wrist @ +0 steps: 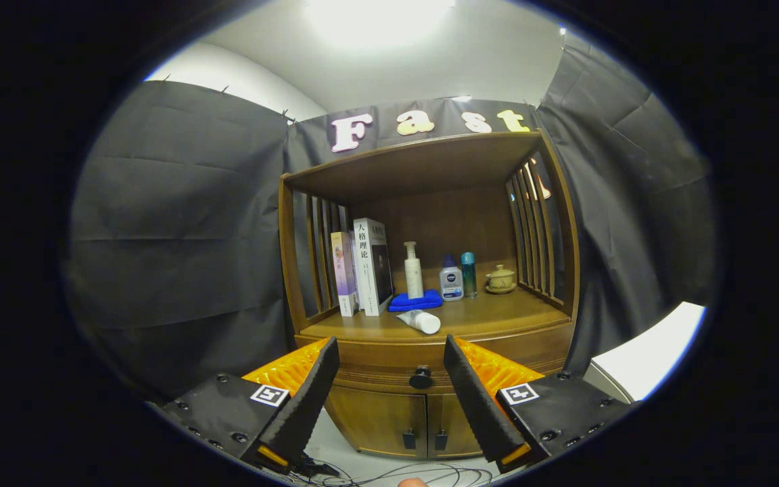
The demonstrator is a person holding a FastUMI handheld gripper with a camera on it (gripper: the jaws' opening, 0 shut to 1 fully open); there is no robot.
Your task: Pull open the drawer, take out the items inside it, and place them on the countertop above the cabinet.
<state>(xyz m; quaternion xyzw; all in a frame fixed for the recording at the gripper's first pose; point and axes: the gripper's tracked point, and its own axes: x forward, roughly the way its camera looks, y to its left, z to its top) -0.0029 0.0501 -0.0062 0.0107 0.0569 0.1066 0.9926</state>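
Observation:
A brown wooden cabinet (430,203) stands ahead of me against the black cloth. Its drawer (376,376) is closed, with a dark round knob (420,377) on the front. My gripper (389,352) is open, and the knob sits between and beyond its fingertips, a short way off. On the countertop (498,314) a white tube (420,320) lies on its side near the front edge. Whatever is inside the drawer is hidden.
Two books (362,267) stand at the countertop's left. A pump bottle (413,270) stands on a blue cloth (416,302), beside a small jar (451,279), a teal bottle (468,273) and a lidded cup (500,279). Two lower doors (389,423) have dark handles. Cables (423,473) lie on the floor.

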